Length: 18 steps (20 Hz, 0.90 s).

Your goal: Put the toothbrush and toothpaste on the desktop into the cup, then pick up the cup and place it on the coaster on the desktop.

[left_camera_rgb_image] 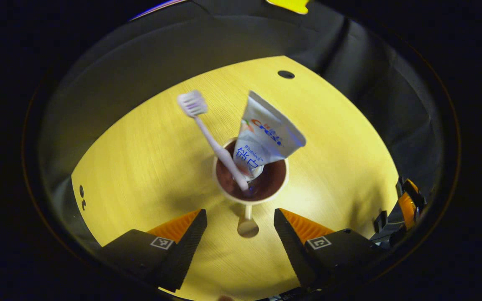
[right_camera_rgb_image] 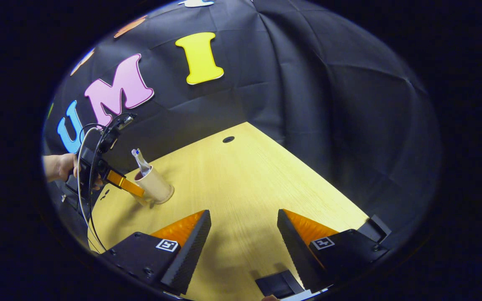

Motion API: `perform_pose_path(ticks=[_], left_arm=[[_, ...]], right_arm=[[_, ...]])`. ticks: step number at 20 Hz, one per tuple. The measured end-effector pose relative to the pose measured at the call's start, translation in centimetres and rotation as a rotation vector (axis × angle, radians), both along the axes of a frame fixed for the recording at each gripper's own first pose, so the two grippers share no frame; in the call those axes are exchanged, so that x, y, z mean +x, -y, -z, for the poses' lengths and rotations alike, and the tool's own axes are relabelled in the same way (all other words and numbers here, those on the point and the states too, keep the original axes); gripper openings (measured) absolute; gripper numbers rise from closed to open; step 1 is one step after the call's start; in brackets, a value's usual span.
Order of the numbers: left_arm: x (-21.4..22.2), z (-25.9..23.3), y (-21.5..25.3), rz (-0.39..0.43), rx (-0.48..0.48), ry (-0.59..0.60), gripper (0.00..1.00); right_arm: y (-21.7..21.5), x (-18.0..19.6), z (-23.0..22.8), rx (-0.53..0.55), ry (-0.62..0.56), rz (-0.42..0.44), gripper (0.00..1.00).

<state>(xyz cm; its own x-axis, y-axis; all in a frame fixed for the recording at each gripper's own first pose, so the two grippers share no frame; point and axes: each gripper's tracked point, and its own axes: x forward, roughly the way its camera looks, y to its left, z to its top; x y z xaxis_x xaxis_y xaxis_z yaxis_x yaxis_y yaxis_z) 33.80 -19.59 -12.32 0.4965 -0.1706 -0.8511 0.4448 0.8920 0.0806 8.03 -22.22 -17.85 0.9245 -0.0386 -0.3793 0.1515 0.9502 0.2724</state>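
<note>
The toothbrush (left_camera_rgb_image: pixel 207 133) and toothpaste (left_camera_rgb_image: pixel 264 136) are seen standing in the cup (left_camera_rgb_image: pixel 250 200) on the bench (left_camera_rgb_image: pixel 140 167). The left hand-held gripper (left_camera_rgb_image: pixel 239 228) is held wide open above the cup; the right hand-held gripper (right_camera_rgb_image: pixel 243 228) is spread wide, empty.

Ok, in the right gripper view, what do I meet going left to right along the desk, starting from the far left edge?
The person's hand → the left gripper it holds → the cup with the toothpaste sticking out → the round hole in the desktop.
</note>
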Motion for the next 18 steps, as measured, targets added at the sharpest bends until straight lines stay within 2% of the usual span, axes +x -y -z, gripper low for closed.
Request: perform_pose_path(ticks=[3, 9, 12, 18], left_arm=[[-2.1, -3.0, -1.5, -0.054, -0.101, 0.111, 0.99], [-9.7, -8.7, -6.3, -0.192, -0.311, 0.361, 0.98], [-14.0, -10.4, -9.2, -0.243, -0.358, 0.518, 0.98], [-23.7, -12.3, -15.1, -0.320, -0.400, 0.799, 0.98]], right_arm=[[-1.3, 0.2, -2.0, -0.036, 0.023, -0.043, 0.98], [-4.1, -0.8, -6.5, -0.078, 0.059, -0.096, 0.98], [-6.3, -1.8, -8.2, -0.110, 0.073, -0.139, 0.98], [-14.0, -5.8, -10.5, -0.147, 0.083, -0.255, 0.98]])
